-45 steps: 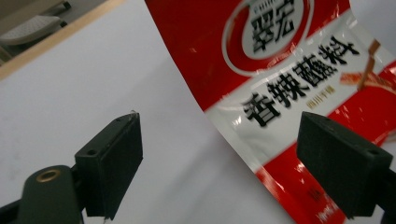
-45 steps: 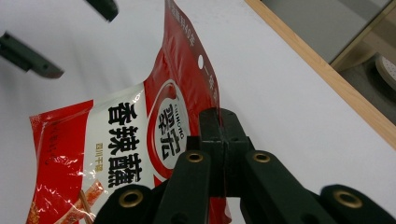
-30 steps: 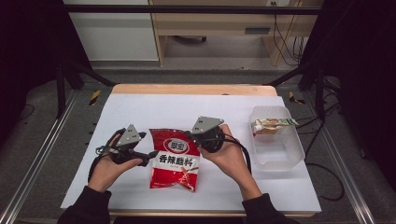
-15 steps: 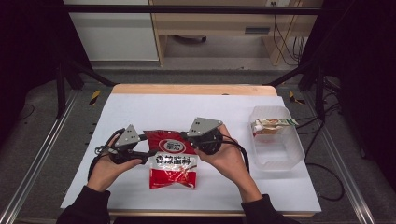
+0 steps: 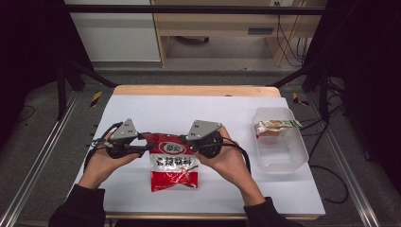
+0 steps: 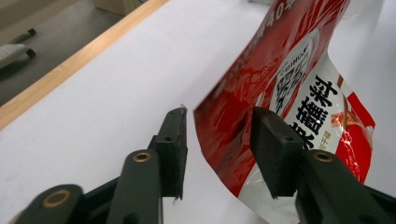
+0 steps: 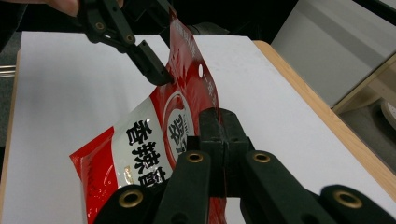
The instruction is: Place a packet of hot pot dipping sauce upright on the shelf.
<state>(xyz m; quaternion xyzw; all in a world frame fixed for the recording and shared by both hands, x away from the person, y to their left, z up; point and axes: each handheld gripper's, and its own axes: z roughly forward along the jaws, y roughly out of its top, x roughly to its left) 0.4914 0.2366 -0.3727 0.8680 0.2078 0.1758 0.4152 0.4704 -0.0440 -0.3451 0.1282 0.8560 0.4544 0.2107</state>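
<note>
A red and white snack packet (image 5: 172, 161) with black characters sits mid-table, its top end lifted and its bottom end on the white sheet. My right gripper (image 5: 197, 147) is shut on the packet's top right edge; in the right gripper view its jaws (image 7: 219, 116) pinch the red foil (image 7: 187, 93). At the packet's top left edge is my left gripper (image 5: 142, 150). Its jaws (image 6: 219, 121) stand open around the packet's edge (image 6: 289, 70), the right one touching the foil and the left one apart from it.
A clear plastic tub (image 5: 283, 156) stands at the right of the table with a small packet (image 5: 275, 126) across its far end. A wooden strip (image 5: 194, 91) borders the table's far edge. Black cables trail from both grippers.
Both grippers moved in to the packet's top corners. The right one shut on the edge, and the packet's top end rose off the table.
</note>
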